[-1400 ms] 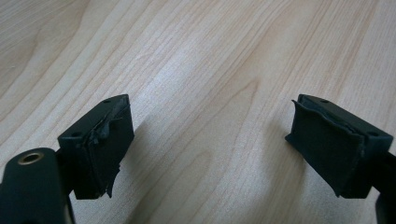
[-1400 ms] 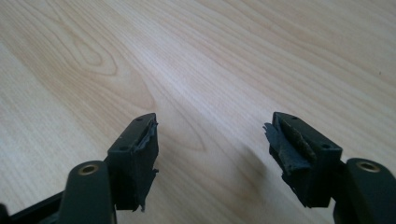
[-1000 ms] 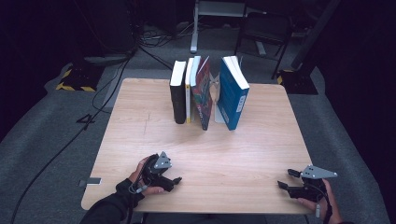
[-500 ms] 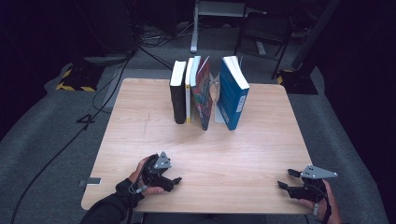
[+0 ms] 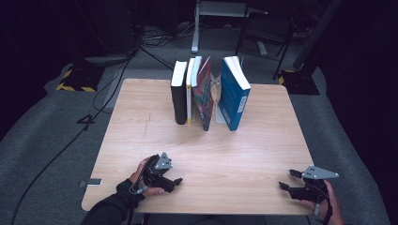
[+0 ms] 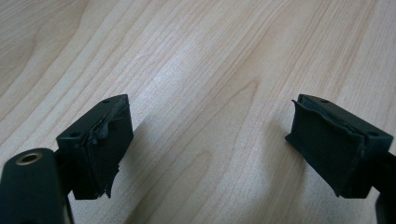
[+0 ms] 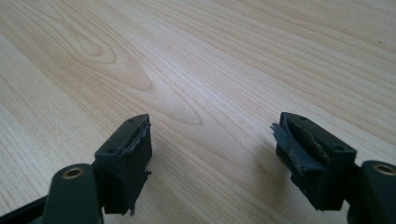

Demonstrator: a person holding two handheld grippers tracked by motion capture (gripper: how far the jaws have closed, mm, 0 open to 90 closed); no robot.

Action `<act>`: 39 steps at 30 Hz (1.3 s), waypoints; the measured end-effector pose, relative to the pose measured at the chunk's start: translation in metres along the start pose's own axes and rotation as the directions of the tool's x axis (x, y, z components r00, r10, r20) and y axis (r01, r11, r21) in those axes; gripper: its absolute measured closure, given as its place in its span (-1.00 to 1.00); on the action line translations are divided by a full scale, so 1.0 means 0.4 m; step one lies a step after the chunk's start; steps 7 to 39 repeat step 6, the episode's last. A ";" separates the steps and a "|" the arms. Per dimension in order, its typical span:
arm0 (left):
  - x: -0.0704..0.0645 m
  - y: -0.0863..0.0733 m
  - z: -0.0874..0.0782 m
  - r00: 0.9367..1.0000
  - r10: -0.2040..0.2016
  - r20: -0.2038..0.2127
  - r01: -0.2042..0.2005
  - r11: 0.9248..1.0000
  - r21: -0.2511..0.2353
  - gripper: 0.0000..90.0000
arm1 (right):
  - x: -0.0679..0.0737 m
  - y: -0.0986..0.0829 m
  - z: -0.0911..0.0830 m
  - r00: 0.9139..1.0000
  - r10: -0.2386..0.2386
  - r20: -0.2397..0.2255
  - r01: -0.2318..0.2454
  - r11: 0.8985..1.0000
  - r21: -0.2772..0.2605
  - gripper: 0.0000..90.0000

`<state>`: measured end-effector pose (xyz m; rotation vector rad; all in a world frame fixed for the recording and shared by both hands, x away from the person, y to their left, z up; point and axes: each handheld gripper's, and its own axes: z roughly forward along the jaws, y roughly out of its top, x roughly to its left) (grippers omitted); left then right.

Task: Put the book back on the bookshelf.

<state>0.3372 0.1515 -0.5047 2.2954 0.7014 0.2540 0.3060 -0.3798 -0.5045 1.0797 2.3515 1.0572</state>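
- Nothing much has moved since a second ago: your left gripper (image 5: 174,181) and right gripper (image 5: 287,180) rest at the near table (image 5: 141,122) edge as before.
- Both pairs of jaws stand spread, empty over bare wood.
- The row of books (image 5: 206,91) stands upright at the far side, well apart from both, untouched; the reach has not begun.

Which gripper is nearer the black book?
Left. The left gripper rests at the near edge almost straight below the black book; the right gripper sits far toward the near right corner.

A light wooden square table (image 5: 244,154) carries a row of upright books (image 5: 206,93) standing at its far edge, centred.
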 end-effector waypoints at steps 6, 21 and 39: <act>0.002 0.000 0.000 1.000 0.004 0.004 -0.004 1.000 -0.001 -0.70 | -0.001 0.000 0.000 1.000 0.000 0.001 0.000 1.000 0.000 -0.43; 0.002 0.000 0.000 1.000 0.004 0.004 -0.004 1.000 -0.001 -0.70 | -0.001 0.000 0.000 1.000 0.000 0.001 0.000 1.000 0.000 -0.43; 0.002 0.000 0.000 1.000 0.004 0.004 -0.004 1.000 -0.001 -0.70 | -0.001 0.000 0.000 1.000 0.000 0.001 0.000 1.000 0.000 -0.43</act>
